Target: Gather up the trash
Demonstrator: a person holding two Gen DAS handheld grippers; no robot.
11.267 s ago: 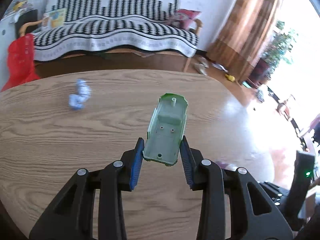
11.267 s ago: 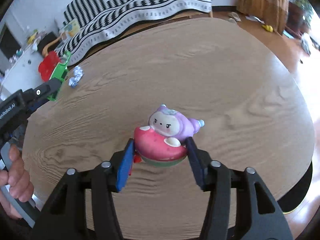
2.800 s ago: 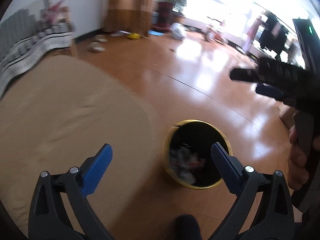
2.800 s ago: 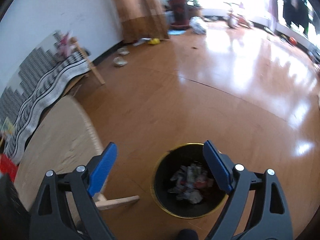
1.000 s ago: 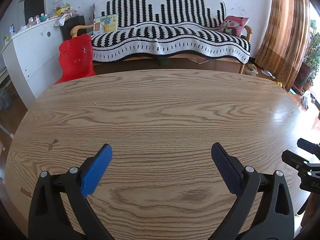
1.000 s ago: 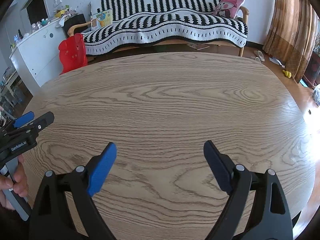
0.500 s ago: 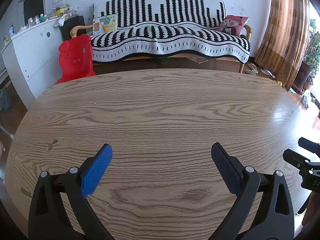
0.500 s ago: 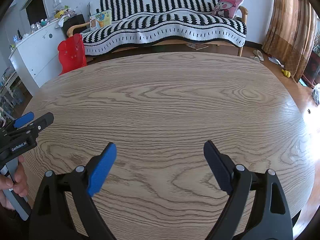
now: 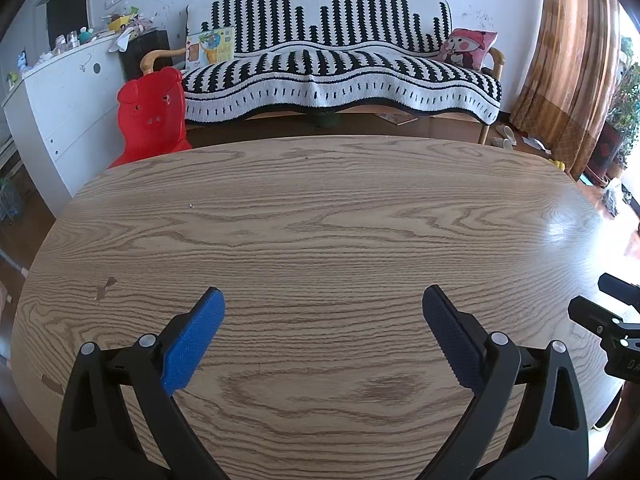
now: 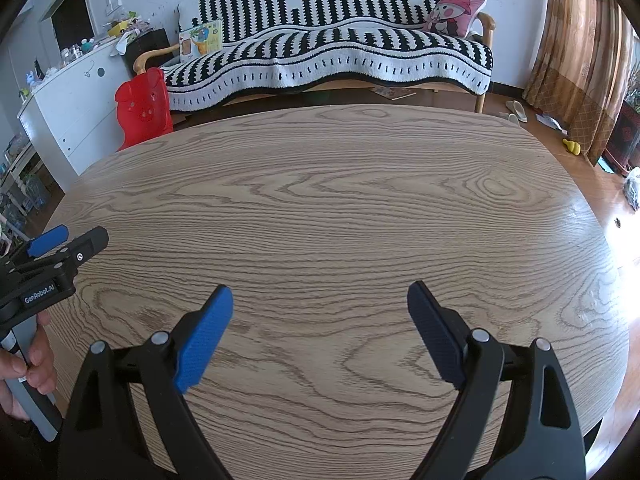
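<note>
While both grippers, left gripper (image 9: 323,334) and right gripper (image 10: 320,330), gape over the table (image 9: 320,208); sofa (image 9: 340,76) beyond.

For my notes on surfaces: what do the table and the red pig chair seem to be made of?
Table: wood or wood-look veneer, going by the oak-like grain; a bright glare suggests a smooth, sealed finish. Pig chair: probably moulded plastic, uniform red with a slight gloss and rounded shapes.

1. A wooden table (image 9: 320,220) fills the foreground.
2. Behind it stands a sofa (image 9: 340,68) under a black-and-white cover.
3. A pink cushion (image 9: 468,48) sits at its right end.
4. A red pig chair (image 9: 152,108) stands beside a white cabinet (image 9: 64,104).
5. Brown curtains (image 9: 572,60) hang at right.
</note>
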